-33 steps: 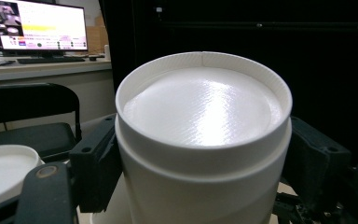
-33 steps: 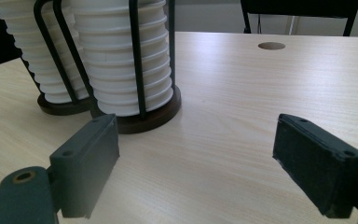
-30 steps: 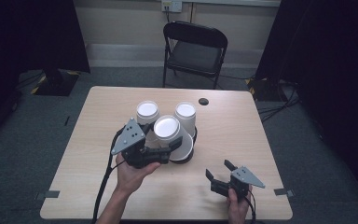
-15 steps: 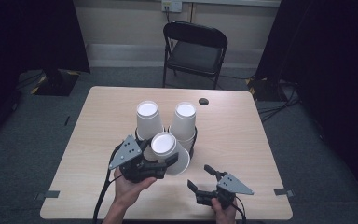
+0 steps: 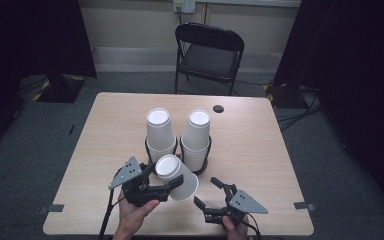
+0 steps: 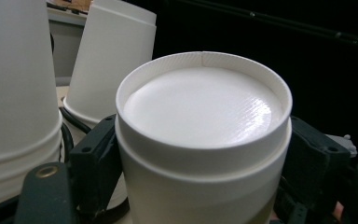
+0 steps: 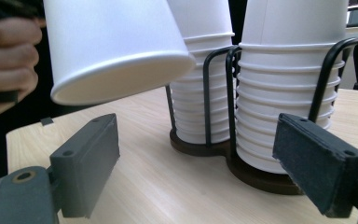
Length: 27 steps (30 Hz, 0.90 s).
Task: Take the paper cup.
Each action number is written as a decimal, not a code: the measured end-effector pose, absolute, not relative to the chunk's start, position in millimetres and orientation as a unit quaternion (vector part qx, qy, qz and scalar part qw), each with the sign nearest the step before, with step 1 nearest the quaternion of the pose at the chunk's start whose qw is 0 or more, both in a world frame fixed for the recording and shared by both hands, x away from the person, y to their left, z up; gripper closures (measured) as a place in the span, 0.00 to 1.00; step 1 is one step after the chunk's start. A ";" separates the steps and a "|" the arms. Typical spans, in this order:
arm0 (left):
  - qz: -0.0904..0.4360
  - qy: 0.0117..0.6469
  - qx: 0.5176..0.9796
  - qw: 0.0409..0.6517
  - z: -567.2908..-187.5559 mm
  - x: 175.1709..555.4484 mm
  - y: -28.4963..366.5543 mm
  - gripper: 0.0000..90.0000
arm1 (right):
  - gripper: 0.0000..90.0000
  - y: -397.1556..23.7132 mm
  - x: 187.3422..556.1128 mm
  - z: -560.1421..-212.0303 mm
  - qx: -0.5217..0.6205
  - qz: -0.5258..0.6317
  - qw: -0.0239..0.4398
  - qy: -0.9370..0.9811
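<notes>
While clamped in left tool (image 5: 164, 181), upside-down paper cup (image 5: 177, 176) (tilted, off table (image 5: 105, 130)) nr cup stacks (image 5: 179, 135); right tool (image 5: 213, 194) agape.

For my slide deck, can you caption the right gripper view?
Open right gripper faces two cup stacks in a wire holder while a held paper cup tilts above the table.
</notes>
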<state>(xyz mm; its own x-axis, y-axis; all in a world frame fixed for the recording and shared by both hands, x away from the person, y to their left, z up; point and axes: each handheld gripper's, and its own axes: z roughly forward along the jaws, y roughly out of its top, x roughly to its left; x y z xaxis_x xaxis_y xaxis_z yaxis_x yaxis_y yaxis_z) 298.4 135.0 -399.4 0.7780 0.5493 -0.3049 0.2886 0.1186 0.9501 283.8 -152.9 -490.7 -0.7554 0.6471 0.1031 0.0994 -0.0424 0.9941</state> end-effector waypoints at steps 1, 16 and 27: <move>0.091 0.321 0.655 0.677 -401.4 298.8 135.8 0.24 | 0.16 -151.9 283.9 -491.1 0.284 0.664 0.207 0.660; 0.047 0.346 0.654 0.672 -412.4 300.6 124.0 0.24 | 0.32 -139.1 281.9 -489.4 0.269 0.672 0.219 0.655; 0.015 0.335 0.658 0.675 -411.6 298.4 107.4 0.24 | 0.51 -129.1 286.5 -487.4 0.250 0.671 0.251 0.651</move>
<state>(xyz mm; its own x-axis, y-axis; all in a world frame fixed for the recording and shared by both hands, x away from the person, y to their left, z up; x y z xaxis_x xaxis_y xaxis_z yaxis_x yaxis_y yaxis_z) 298.4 107.4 -411.6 0.7754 0.4603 -0.4324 0.4207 0.1343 0.8972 286.5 -129.1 -487.4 -0.7489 0.6627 0.0079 -0.0121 -0.0255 0.9996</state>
